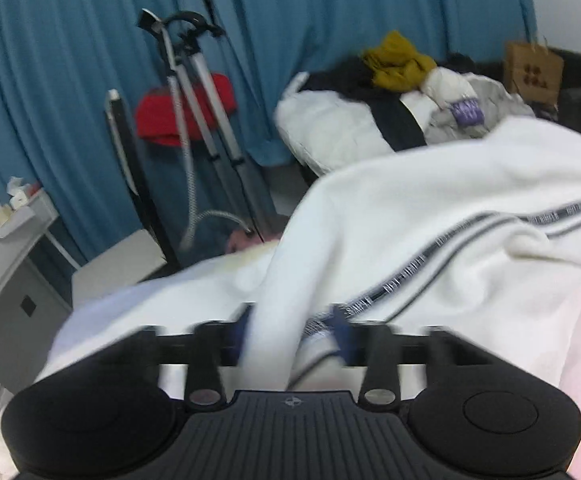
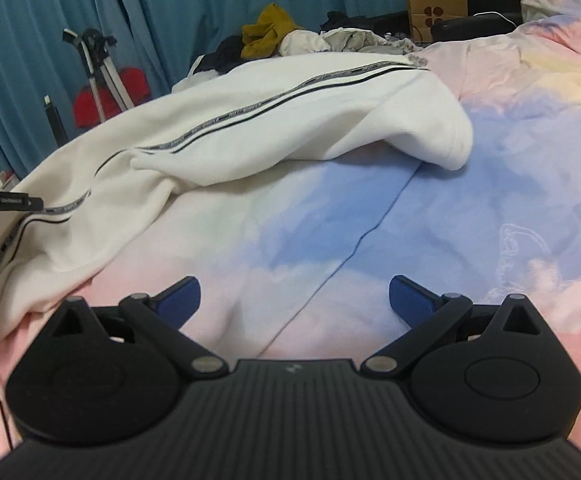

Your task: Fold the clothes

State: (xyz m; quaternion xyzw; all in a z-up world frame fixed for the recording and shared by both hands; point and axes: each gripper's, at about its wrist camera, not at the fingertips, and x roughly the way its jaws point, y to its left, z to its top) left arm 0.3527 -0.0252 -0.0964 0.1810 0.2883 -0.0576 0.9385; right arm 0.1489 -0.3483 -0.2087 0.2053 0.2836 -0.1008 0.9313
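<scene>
While a brown paper bag (image 2: 436, 8) stands beyond the bed (image 2: 410, 216), contents unseen, left gripper (image 1: 290, 332) fingers clenched on white striped garment (image 2: 250, 120) spread across bed, right gripper (image 2: 294, 300) fingers released, wide, empty.

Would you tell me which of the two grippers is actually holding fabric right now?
The left gripper, shut on the white striped garment; the right gripper hangs open over the bedspread.
</scene>
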